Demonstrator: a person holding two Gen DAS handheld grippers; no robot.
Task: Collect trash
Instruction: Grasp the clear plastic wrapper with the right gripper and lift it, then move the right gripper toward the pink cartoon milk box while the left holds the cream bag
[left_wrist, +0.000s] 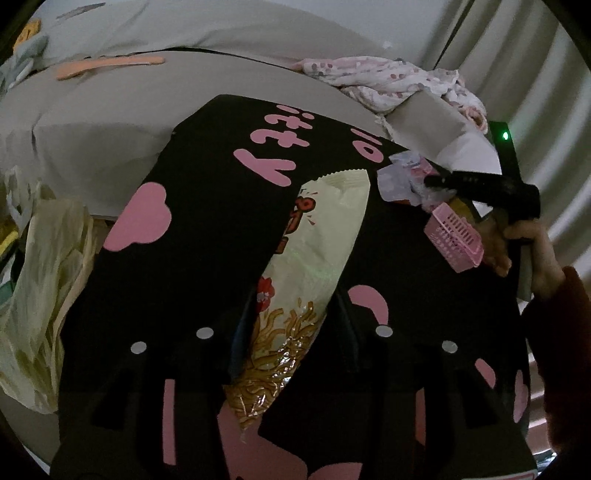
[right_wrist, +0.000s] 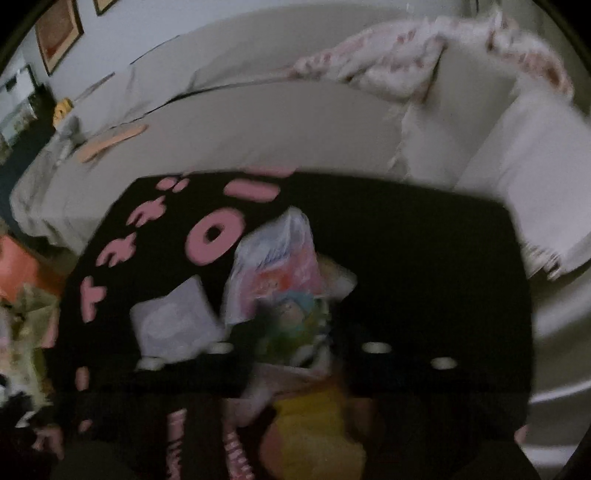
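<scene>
You are gripping the snack bag (left_wrist: 314, 266) in the left tongs (left_wrist: 291, 354) and crumpled wrappers (right_wrist: 273, 273) in the right tongs (right_wrist: 295, 354); the wrappers, bunching loosely at twelve o'clock, are risking slipping free.

Left gripper (left_wrist: 291, 343) clamps its fingers (left_wrist: 236, 332) on something pale between them. Right gripper (left_wrist: 436, 181) reaches in from the right, a bare hand (left_wrist: 524, 251) gripping its handle, sleeve dark red.

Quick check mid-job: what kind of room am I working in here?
Probably a living room at home: a pale sofa with a floral blanket on it, framed pictures on the wall, and a black-and-pink table strewn with snack wrappers.
</scene>
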